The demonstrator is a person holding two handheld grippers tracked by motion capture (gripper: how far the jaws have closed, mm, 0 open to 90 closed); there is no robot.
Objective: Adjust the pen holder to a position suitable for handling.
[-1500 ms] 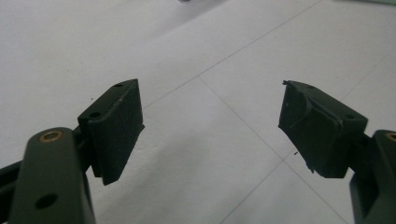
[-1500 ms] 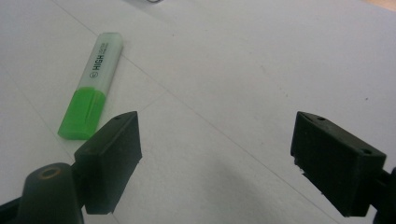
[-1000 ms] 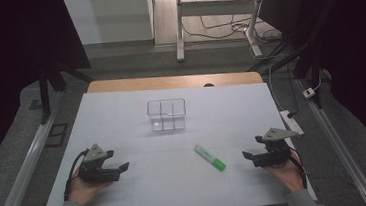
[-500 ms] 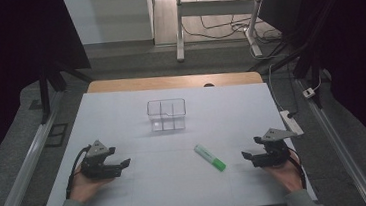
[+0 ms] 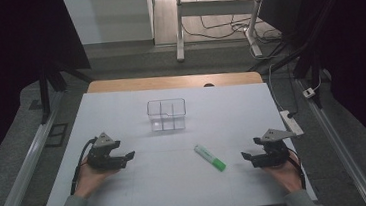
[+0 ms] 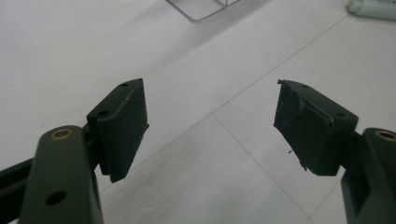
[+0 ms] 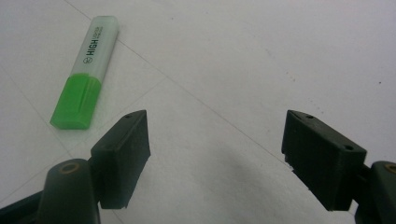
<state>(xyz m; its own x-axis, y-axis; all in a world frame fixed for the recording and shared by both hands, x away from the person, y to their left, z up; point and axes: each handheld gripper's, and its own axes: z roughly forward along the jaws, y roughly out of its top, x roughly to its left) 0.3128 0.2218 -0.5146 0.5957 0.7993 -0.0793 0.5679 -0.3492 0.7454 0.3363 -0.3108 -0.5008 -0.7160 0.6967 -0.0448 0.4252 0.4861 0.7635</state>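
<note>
the left gripper [image 5: 125, 157] sits nearer the clear box [image 5: 166, 115] than before, both grippers spread, closing slightly on nothing, while the right gripper [image 5: 248, 156] faces the green highlighter [image 5: 210, 158], box cut off

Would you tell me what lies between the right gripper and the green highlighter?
Nothing: in the high view, bare white table separates the right gripper from the highlighter, and the right gripper view shows its open jaws empty.

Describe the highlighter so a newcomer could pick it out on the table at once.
Start at the white table, then find the clear divided box near its middle. Nearer the person and slightly right lies the highlighter, slanted, toward the right gripper. It alone has colour: a pale barrel with a bright green cap.
</note>
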